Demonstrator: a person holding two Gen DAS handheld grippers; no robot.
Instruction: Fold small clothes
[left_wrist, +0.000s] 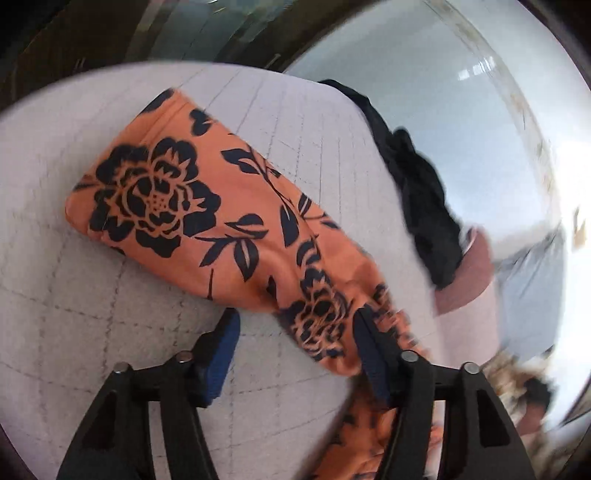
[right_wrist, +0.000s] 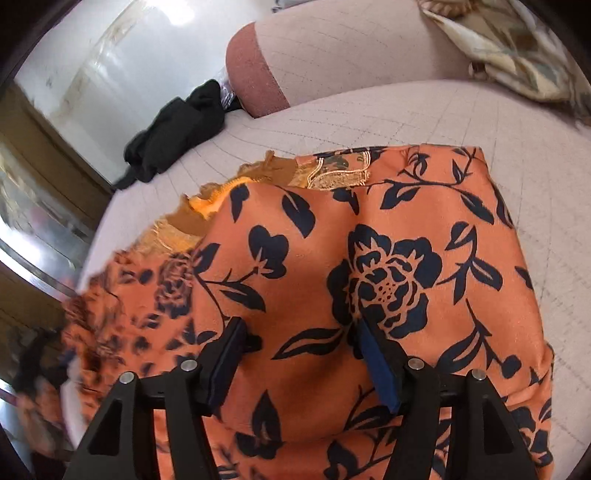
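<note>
An orange garment with a dark floral print lies partly folded on a pale quilted sofa seat. My left gripper is open just above the seat; the garment's near end passes between and under its right finger. In the right wrist view the same garment fills the middle, with an orange lace trim showing at its far edge. My right gripper is open and hovers right over the cloth, holding nothing.
A black garment lies crumpled at the seat's edge, also in the right wrist view. A sofa armrest with a reddish end rises behind. A patterned cushion sits at the back right. Glossy floor lies beyond the seat.
</note>
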